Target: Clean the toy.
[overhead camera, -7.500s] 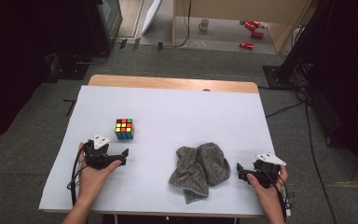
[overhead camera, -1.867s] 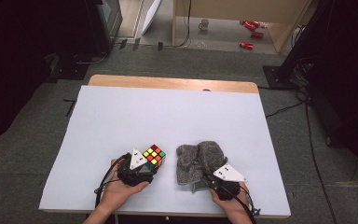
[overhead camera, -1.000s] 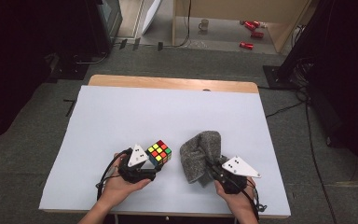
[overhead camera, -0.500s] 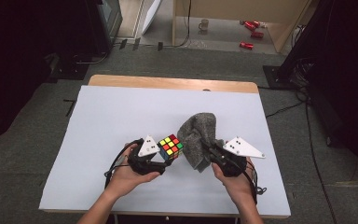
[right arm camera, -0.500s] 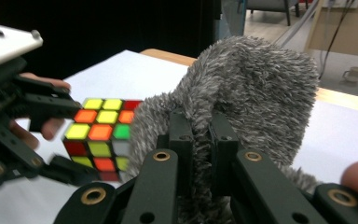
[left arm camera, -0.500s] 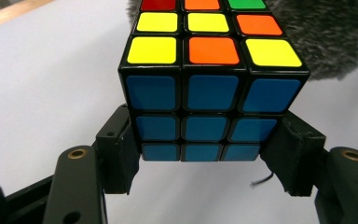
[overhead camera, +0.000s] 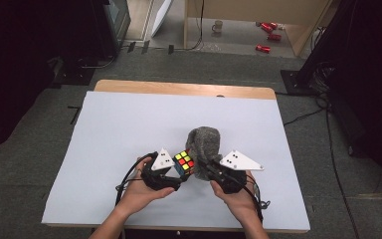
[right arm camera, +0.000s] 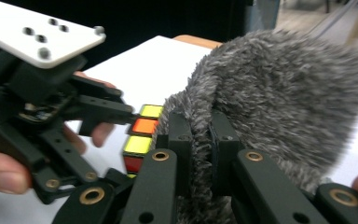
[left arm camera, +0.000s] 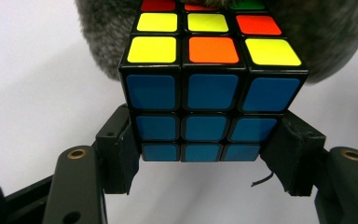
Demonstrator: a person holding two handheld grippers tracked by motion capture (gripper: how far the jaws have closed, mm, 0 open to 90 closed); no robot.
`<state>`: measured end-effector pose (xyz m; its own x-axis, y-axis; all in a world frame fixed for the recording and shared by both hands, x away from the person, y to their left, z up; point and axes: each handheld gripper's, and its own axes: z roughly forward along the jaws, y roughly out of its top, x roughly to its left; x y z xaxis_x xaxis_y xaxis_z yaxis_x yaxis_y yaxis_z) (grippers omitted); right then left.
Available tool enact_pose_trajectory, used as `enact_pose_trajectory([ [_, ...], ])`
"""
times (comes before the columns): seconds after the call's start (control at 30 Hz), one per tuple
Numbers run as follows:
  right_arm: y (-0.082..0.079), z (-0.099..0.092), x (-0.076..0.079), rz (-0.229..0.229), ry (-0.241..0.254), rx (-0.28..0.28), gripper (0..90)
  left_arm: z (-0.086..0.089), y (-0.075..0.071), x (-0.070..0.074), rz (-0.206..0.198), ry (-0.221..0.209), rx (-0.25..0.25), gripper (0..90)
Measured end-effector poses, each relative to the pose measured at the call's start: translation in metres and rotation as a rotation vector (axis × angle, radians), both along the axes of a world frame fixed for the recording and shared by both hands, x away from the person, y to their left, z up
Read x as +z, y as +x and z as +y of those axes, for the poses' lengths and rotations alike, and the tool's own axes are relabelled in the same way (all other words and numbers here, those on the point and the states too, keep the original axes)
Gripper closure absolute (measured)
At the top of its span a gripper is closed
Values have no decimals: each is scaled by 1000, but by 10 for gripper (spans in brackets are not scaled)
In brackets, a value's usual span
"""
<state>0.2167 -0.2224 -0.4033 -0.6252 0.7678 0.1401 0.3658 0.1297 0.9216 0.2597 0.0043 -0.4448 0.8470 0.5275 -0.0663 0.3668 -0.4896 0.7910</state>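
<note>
the worktop [overhead camera: 129, 129] is a wooden table covered almost wholly by a plain white sheet [overhead camera: 258, 124]; a narrow strip of bare wood [overhead camera: 179, 88] shows along its far edge. it stands on a grey carpeted floor [overhead camera: 45, 129]. on the floor beyond the worktop lie a mug [overhead camera: 218, 25] and red cans [overhead camera: 268, 36].
</note>
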Motion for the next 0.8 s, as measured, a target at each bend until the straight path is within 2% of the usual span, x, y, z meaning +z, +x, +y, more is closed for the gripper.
enact_pose_trajectory([
  [0.1, -1, 6, -3, 16, 13, 14, 829, 0, -1, -2, 3, 9, -7, 350],
  [0.3, -2, 15, -6, 26, 10, 44, 830, -5, -4, -5, -20, 56, -23, 349],
  [0.53, -4, 19, -7, 56, 53, 93, 830, -5, -5, -4, -22, 60, -22, 349],
  [0.6, -4, 22, -9, 59, 41, 104, 830, -6, -6, -4, -30, 58, -20, 350],
  [0.7, -1, 21, -12, 73, 34, 96, 830, -7, -8, -3, -49, 64, -17, 349],
  [0.8, 2, 14, -14, 78, 19, 57, 833, -5, -9, -1, -54, 34, -18, 348],
])
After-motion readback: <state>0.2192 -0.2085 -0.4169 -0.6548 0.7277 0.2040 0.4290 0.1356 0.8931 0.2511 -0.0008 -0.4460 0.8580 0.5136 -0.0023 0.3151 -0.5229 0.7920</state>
